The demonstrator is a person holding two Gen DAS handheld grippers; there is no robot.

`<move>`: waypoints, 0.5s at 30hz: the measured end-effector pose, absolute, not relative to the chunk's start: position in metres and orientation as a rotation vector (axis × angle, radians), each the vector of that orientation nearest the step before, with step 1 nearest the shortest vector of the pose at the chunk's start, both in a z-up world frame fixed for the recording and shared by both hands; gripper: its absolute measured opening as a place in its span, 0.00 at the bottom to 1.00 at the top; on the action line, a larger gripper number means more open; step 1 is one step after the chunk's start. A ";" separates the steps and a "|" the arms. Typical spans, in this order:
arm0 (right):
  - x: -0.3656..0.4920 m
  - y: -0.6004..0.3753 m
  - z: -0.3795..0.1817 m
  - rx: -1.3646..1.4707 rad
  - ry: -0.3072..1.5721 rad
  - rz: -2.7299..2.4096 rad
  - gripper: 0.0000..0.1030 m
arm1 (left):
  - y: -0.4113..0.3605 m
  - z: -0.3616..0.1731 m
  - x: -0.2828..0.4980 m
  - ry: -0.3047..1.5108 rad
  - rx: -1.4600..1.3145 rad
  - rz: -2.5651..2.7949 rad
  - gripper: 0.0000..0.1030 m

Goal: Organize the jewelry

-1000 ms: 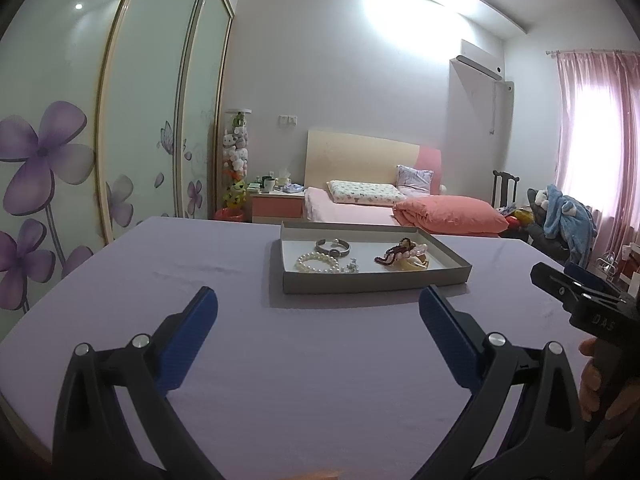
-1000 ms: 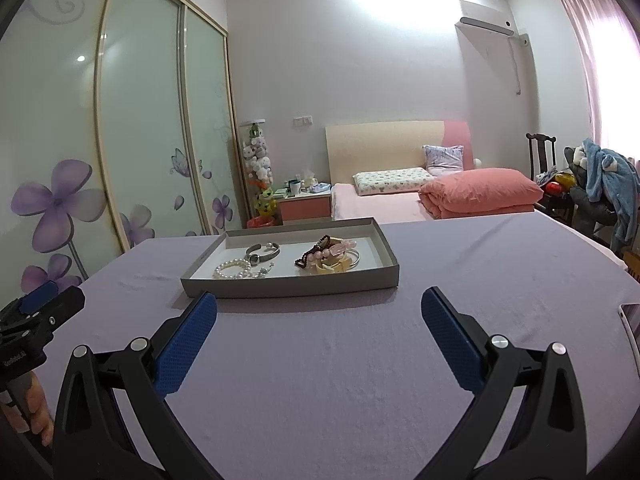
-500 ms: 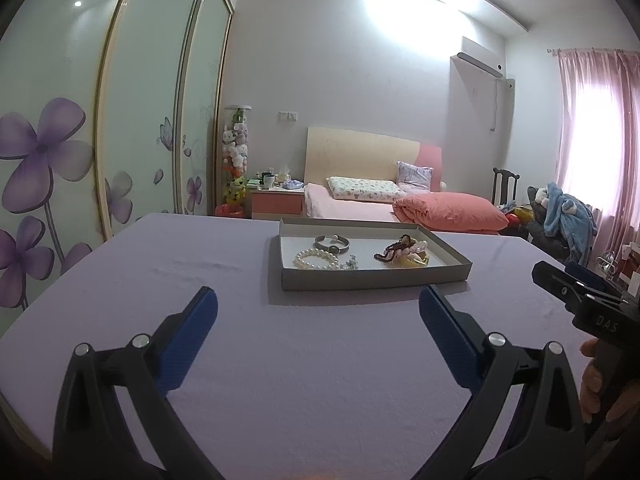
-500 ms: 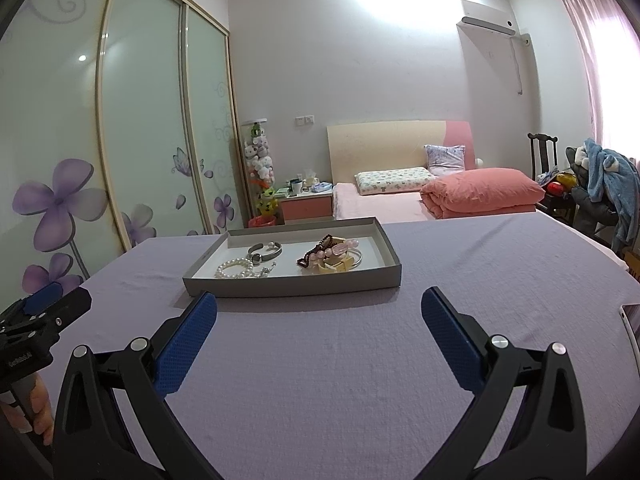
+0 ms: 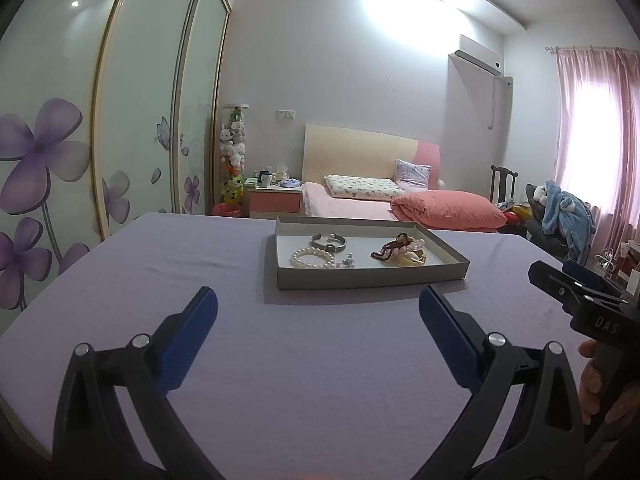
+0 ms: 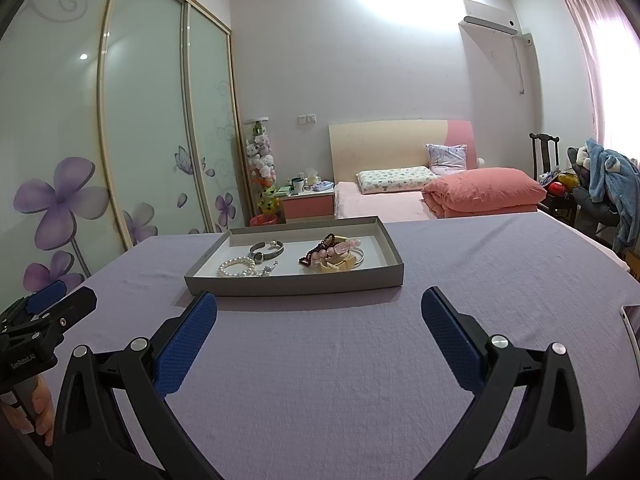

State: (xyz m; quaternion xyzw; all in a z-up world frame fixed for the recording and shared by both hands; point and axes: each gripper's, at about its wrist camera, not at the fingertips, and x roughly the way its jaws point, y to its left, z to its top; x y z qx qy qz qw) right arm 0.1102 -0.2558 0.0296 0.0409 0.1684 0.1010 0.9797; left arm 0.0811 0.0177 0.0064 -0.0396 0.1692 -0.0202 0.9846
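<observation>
A shallow grey tray [image 5: 372, 276] [image 6: 296, 284] lies on the purple tablecloth ahead of both grippers. In it lie a pearl bracelet [image 5: 312, 258] [image 6: 237, 267], a silver bangle [image 5: 329, 241] [image 6: 267, 249], a small silver piece [image 5: 347, 262], and a heap of dark red and pink beaded bracelets with yellow bangles [image 5: 402, 249] [image 6: 334, 255]. My left gripper [image 5: 318, 312] is open and empty, short of the tray. My right gripper [image 6: 319, 312] is open and empty, just short of the tray's near wall.
The purple-clothed table [image 5: 280, 360] spreads around the tray. A bed with a pink quilt [image 5: 444, 210] stands behind, a floral sliding wardrobe [image 5: 60, 152] at the left, and a chair with a blue garment [image 5: 564, 216] at the right. A white object edge [image 6: 630, 328] lies at the right.
Both grippers have edged slightly toward the tray and tilted a little. Both stay open and empty. The jewelry has not moved.
</observation>
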 end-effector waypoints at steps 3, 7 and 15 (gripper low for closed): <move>0.110 -0.255 0.030 0.083 0.339 0.203 0.98 | 0.017 0.006 0.081 0.340 -0.080 -0.042 0.96; 0.110 -0.256 0.030 0.082 0.340 0.203 0.98 | 0.015 0.006 0.081 0.342 -0.078 -0.044 0.96; 0.110 -0.254 0.029 0.083 0.341 0.205 0.98 | 0.012 0.008 0.082 0.344 -0.077 -0.045 0.96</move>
